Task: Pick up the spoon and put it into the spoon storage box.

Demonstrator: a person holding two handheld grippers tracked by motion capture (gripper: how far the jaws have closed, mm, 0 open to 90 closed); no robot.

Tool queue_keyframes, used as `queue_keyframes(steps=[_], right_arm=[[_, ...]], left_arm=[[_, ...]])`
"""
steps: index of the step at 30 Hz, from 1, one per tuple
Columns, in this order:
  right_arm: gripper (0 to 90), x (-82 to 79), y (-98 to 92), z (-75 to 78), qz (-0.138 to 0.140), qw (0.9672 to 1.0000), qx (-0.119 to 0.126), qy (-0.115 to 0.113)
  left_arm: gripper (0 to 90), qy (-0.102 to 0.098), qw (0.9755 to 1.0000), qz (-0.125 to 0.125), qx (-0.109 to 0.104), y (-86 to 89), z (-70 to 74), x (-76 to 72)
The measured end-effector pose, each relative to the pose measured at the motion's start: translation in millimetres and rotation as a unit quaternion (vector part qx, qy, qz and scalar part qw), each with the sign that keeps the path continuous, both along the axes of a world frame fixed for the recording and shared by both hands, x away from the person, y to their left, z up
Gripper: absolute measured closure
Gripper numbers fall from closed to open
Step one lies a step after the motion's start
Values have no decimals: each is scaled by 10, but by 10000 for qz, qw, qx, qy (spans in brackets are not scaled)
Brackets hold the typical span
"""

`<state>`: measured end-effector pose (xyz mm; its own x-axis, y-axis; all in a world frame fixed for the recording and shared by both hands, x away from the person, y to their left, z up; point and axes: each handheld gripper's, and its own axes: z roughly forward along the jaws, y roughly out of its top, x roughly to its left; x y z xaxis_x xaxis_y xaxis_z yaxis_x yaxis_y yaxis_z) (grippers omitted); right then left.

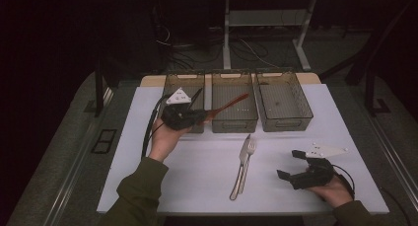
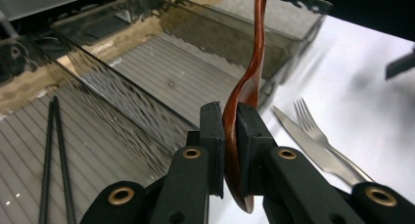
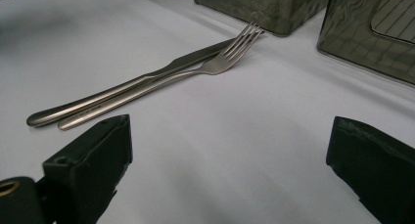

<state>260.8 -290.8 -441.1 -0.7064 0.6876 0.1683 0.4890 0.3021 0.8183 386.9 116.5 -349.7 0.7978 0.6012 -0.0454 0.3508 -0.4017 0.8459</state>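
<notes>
High view: wooden spoon [image 1: 227, 105] clamped by left gripper [image 1: 197, 116] fingers over middle bin [image 1: 234, 121]; right gripper [image 1: 292, 165] fingers spread wide, nothing held, near fork [image 1: 250, 149] and knife [image 1: 242, 159] on table [image 1: 197, 176].

A lab: white-topped test table [image 1: 148, 137], floor cables [image 1: 246, 51], bare desk frame [image 1: 226, 33] behind.

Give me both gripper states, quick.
Left gripper: shut on the wooden spoon.
Right gripper: open, holding nothing.
</notes>
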Motion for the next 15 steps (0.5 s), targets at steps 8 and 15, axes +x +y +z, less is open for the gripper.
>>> queue_keyframes(steps=[8, 15], right_arm=[[27, -3, -4, 3, 6, 10000, -3, -27], [27, -1, -9, 3, 12, 10000, 15, -20]], left_arm=[[819, 67, 9997, 211, 93, -187, 38, 254], [819, 96, 9992, 309, 248, -338, 4, 448]])
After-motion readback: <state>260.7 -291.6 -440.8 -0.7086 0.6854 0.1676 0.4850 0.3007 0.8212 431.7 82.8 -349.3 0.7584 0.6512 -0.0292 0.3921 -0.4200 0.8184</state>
